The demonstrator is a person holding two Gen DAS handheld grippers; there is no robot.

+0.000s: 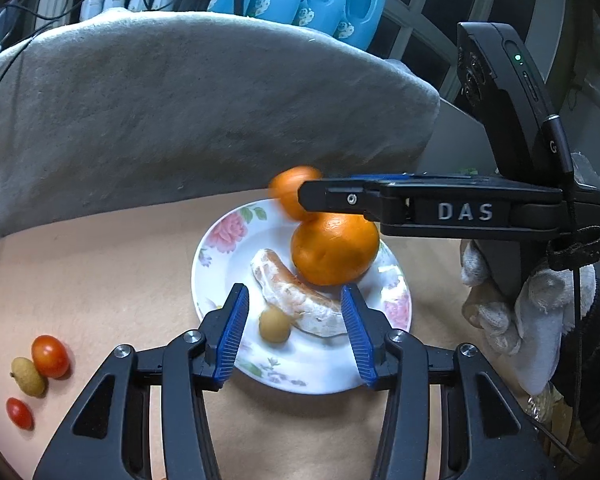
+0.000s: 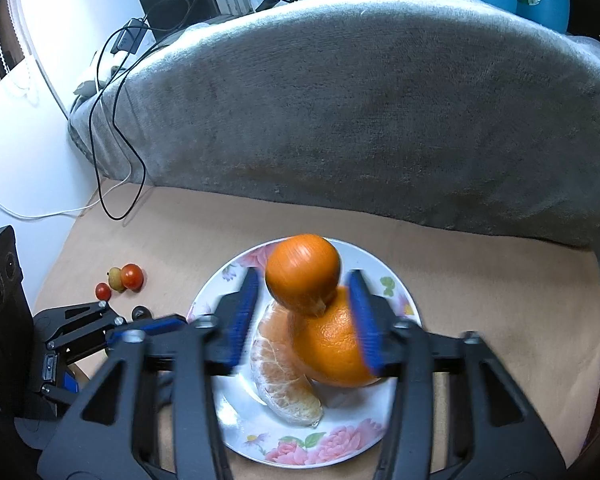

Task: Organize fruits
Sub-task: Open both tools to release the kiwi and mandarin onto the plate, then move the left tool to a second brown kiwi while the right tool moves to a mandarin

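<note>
A plate (image 1: 216,280) is set near the tabletop's (image 1: 100,280) middle, bearing two oranges (image 1: 334,252), peeled segments (image 1: 296,300) and a small fruit (image 1: 275,324). Two tomatoes (image 1: 50,356) and a second small fruit (image 1: 28,376) are found towards the left edge.

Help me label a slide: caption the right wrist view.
Open right gripper over a floral plate holding two oranges and a peeled segment.

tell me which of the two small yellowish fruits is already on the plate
The yellowish fruit between the left gripper's open jaws, beside the peeled segment. The other one lies off the plate among the cherry tomatoes.
</note>
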